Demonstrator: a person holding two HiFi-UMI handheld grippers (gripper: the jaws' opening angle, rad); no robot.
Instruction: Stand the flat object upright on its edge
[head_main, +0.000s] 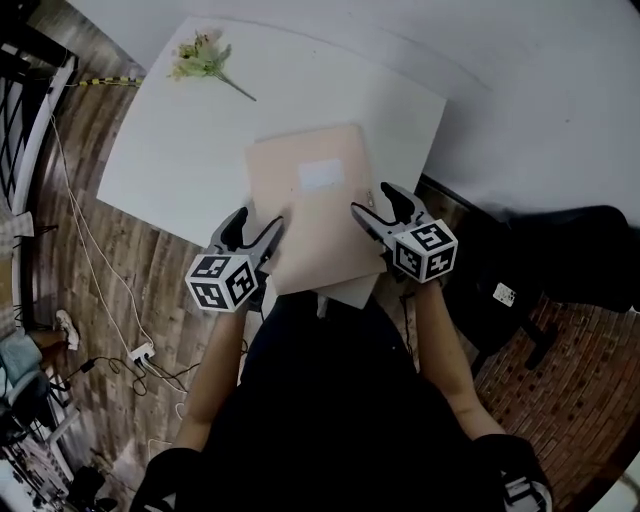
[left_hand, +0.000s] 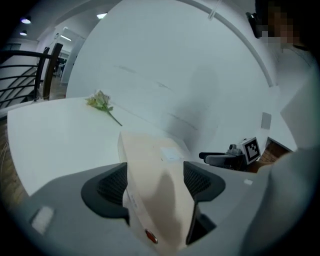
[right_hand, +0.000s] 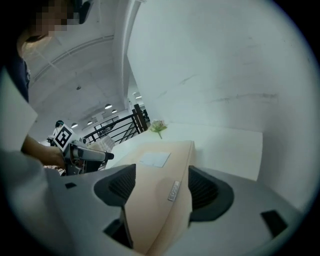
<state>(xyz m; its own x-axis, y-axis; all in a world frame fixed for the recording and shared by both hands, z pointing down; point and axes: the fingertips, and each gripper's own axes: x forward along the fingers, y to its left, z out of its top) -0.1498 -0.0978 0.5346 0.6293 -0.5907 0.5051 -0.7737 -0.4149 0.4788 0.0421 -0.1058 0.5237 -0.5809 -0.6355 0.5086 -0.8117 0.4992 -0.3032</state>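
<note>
A beige folder (head_main: 315, 215) with a pale label lies flat on the white table (head_main: 180, 150), and its near end sticks out past the table's front edge. My left gripper (head_main: 255, 228) is at the folder's near left corner and my right gripper (head_main: 378, 205) at its near right corner. In the left gripper view the folder (left_hand: 155, 200) fills the gap between the wide-set pads, and in the right gripper view the folder (right_hand: 160, 195) does the same. Both sets of jaws stand wide around it and I see no squeeze on it.
A small sprig of flowers (head_main: 205, 58) lies at the table's far left. A black chair (head_main: 570, 270) stands to the right on the wooden floor. A power strip with cables (head_main: 140, 355) lies at the left, near a black railing (head_main: 20, 110). A white wall runs behind the table.
</note>
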